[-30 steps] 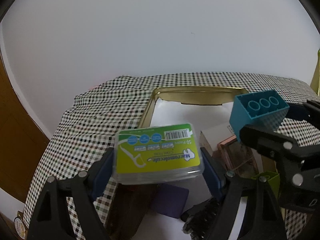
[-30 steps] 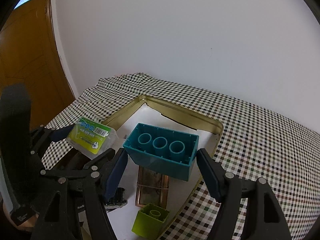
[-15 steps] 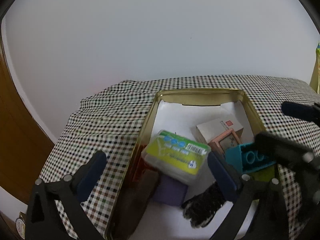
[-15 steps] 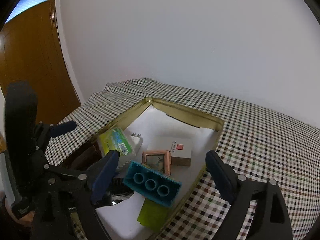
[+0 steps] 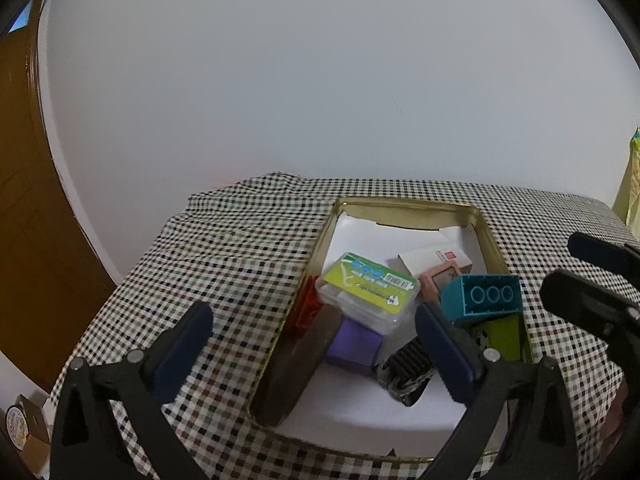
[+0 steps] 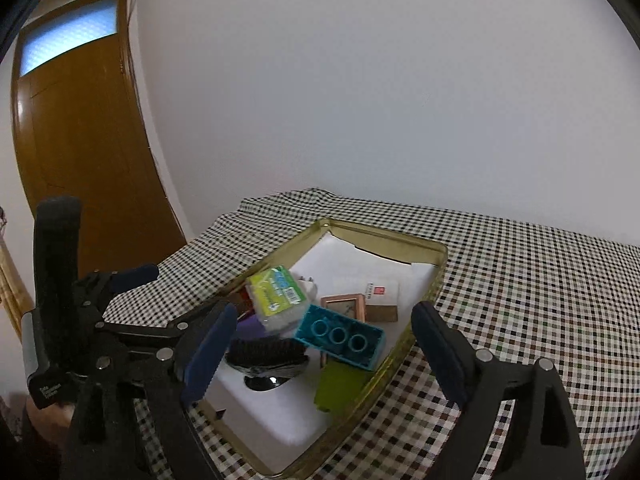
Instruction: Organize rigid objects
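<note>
Both my grippers are spread wide with nothing between their fingers. The left gripper hangs above the near left corner of the gold tin tray, and the right gripper sits over the tray's near right side, each clear of the contents.

Everything I'm sorting lies inside the tray, which rests on the black-and-white checked tablecloth. From the left wrist camera, the clear floss-pick box with its green label sits tilted near the tray's centre, propped on a purple block at its 6 o'clock and overlapping a red block at its 9 o'clock. The teal building brick lies at the box's 3 o'clock, open underside facing me, resting on a lime-green brick. A copper-framed item leans between the box and the teal brick, with a white carton just behind it at 12 o'clock. A dark brush lies at 6 o'clock of the teal brick, and a long brown object runs along the tray's left wall.
</note>
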{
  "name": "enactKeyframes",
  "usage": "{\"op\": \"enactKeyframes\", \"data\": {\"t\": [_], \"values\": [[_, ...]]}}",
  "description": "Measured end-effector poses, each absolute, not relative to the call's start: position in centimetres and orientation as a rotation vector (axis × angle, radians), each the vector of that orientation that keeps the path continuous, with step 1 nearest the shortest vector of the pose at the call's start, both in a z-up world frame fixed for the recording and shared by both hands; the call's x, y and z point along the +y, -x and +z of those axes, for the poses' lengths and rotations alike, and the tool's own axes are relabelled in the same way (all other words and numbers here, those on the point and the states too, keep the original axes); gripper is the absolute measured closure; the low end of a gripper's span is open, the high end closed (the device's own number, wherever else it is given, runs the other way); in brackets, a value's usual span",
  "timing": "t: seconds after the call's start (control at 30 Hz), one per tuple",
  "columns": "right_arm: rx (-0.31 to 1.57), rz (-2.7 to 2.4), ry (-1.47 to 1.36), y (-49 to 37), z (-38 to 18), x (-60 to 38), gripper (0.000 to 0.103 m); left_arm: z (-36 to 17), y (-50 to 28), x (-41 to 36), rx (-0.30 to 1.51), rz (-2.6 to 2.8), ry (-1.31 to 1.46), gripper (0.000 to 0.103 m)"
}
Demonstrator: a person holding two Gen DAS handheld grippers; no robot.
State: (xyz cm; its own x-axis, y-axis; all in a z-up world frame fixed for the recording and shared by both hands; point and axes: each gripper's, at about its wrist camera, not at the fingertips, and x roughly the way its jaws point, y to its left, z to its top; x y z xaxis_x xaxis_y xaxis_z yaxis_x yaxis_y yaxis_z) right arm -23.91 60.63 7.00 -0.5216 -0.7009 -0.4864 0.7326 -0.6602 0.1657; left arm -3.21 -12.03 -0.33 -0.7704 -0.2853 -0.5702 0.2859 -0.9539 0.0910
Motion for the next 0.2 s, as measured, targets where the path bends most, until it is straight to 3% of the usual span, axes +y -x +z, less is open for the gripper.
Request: {"op": "enactKeyframes", "data": {"t": [0.2], "values": [[0.079, -2.18, -0.656, 23.26, 6.83, 60.5, 0.012, -0.3, 2.8, -12.03, 0.01, -2.705, -0.845, 0.001]]}}
